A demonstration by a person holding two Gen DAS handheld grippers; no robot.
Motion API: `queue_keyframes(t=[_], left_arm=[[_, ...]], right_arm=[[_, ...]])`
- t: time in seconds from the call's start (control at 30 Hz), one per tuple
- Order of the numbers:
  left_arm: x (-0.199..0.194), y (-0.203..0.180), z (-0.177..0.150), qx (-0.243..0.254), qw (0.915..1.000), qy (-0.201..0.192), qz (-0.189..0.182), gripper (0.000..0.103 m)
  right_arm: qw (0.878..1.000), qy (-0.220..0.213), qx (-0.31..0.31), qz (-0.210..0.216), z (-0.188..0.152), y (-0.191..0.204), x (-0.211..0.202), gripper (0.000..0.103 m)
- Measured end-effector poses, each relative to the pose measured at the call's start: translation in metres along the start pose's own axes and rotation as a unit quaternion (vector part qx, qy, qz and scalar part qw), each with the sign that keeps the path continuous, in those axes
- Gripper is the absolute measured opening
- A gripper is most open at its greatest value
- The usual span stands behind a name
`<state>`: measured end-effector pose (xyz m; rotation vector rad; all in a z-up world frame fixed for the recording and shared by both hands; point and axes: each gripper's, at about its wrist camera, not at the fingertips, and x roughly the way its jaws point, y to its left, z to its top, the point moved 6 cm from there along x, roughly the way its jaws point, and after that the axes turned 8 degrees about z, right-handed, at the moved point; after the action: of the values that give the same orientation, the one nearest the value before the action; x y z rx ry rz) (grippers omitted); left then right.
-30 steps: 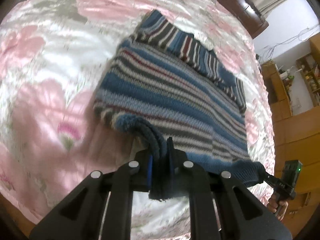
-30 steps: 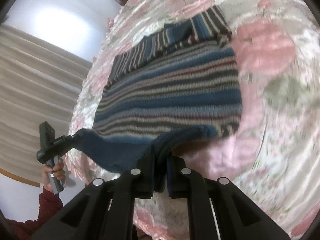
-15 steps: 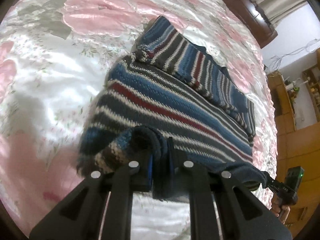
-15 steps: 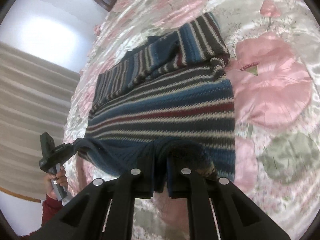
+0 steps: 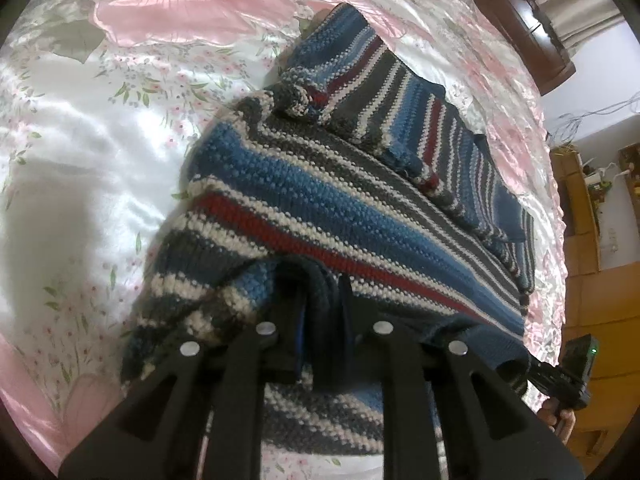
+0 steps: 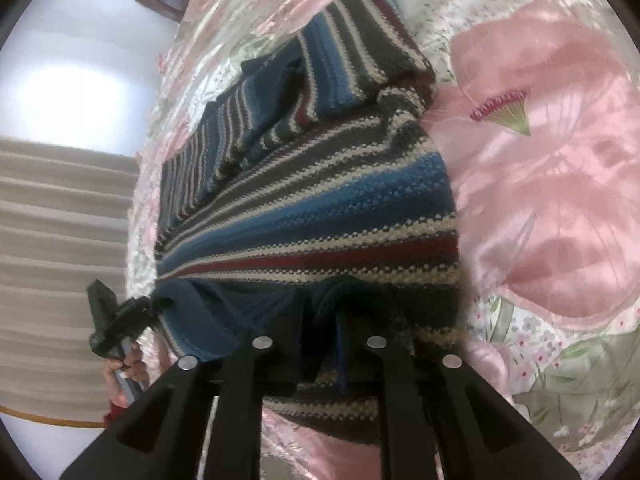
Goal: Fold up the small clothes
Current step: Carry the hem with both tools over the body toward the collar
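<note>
Nearest each camera, a black two-finger claw is pinched onto the dark blue hem of the striped knitted sweater (image 5: pixel 344 208) in blue, grey, cream and dark red: the left claw (image 5: pixel 323 312) bites one corner of that hem, the right claw (image 6: pixel 320 320) the other, and the hem hangs between them, lifted over the sweater's own body. Everything rests on thick, springy knit squeezed between narrow fingers, so a bunched roll could creep out of either grip, and a hem dropped on one side would leave a skewed fold. Beyond the claws, the body lies on the glossy pink-flowered satin bedspread (image 5: pixel 100 152) (a slick surface, by its sheen), and my worry is that dragging the hem forward could slide the whole garment along rather than crease it. Uneven travel of the two hands would twist the fold line against the stripes. Farther off, the sleeves (image 5: pixel 404 92) are already laid across the upper body, one edge curled into a small roll; a hem set down carelessly there could trap that lump or nudge a sleeve loose toward the far side of the bed.
</note>
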<state>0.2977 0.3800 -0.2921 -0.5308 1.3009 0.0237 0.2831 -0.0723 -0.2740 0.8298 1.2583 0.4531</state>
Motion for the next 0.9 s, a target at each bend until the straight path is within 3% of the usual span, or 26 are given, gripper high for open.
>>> queue_keyframes(t=[0.07,0.1,0.17,0.2,0.23,0.33,0.43,0.53,0.77,0.9], left_arm=[[-0.011,0.001,-0.001,-0.003,0.9999,-0.004,-0.010,0.021],[-0.018,0.002,-0.001,-0.004,0.9998,-0.007,-0.016,0.024],[-0.031,0.004,-0.002,-0.005,0.9997,-0.013,-0.018,0.034],[-0.038,0.007,-0.002,-0.006,0.9997,-0.021,-0.008,0.053],[-0.052,0.013,0.000,-0.008,0.9988,-0.047,0.015,0.063],[-0.082,0.022,0.005,-0.011,0.9956,-0.087,0.035,0.063],[-0.099,0.027,0.004,-0.012,0.9948,-0.095,0.036,0.064],[-0.102,0.021,0.002,0.016,0.9947,-0.091,0.047,0.065],[-0.071,-0.015,0.008,0.120,0.9874,-0.065,0.079,0.073],[-0.037,-0.030,0.016,0.168,0.9812,-0.035,0.089,0.073]], right_arm=[[1.000,-0.007,-0.001,-0.001,-0.001,0.000,-0.009,0.028],[1.000,-0.015,-0.002,-0.010,0.000,-0.002,-0.014,0.041],[0.998,-0.030,-0.016,-0.045,0.000,-0.004,-0.032,0.042],[0.997,-0.036,-0.026,-0.060,-0.002,-0.004,-0.042,0.043],[0.997,-0.039,-0.030,-0.063,-0.002,-0.004,-0.048,0.043],[0.995,-0.043,-0.054,-0.070,-0.012,0.006,-0.069,0.043],[0.992,-0.046,-0.089,-0.082,-0.021,0.020,-0.081,0.044],[0.988,-0.044,-0.121,-0.089,-0.027,0.036,-0.084,0.054],[0.976,-0.010,-0.187,-0.111,-0.011,0.060,-0.054,0.076],[0.968,0.028,-0.217,-0.124,0.003,0.063,-0.019,0.080]])
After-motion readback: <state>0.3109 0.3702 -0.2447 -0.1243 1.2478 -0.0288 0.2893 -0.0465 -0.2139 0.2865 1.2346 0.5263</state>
